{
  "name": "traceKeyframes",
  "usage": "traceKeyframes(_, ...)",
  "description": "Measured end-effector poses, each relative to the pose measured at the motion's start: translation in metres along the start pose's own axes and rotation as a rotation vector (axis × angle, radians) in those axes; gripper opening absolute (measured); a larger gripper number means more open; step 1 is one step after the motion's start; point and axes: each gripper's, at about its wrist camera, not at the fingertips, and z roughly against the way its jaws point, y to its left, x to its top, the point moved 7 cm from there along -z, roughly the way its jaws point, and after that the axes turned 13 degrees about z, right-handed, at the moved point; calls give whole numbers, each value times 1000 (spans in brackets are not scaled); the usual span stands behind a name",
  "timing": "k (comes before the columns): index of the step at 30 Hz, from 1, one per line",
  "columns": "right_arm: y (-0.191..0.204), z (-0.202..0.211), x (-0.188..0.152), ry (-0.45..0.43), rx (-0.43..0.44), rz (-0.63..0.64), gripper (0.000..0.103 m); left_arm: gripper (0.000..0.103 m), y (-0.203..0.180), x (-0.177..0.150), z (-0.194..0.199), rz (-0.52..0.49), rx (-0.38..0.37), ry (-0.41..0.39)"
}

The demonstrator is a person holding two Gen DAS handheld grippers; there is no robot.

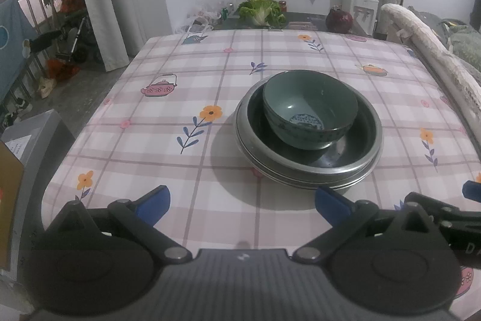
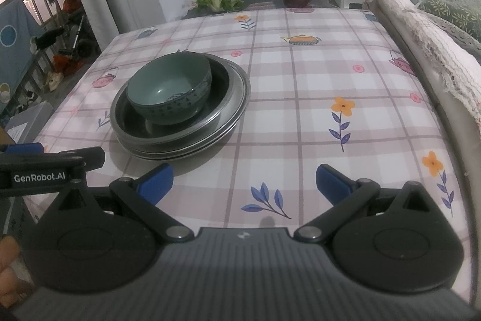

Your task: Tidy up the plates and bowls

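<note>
Left claw [image 1: 242,205]: jaws spread wide, blue fingertips [image 1: 153,205] well apart, nothing between them; body level, pointing forward. Right claw [image 2: 244,185]: jaws likewise spread wide, blue fingertips [image 2: 330,182] well apart, nothing held; body level, pointing forward. The two claws sit side by side; in the right wrist view the left claw's side enters at the left edge, just beside the right claw; in the left wrist view the right claw enters at the right edge. A hand [image 2: 7,263] shows partly at the lower left edge of the right wrist view.

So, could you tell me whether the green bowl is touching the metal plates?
Touching: in the right wrist view the green bowl sits directly inside the top of the stacked metal plates.
</note>
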Motion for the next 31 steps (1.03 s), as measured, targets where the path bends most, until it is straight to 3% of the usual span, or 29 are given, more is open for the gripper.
traceKeyframes(31,4,-2,1,12,4,10,102,103,3,1,0,3,-2,4)
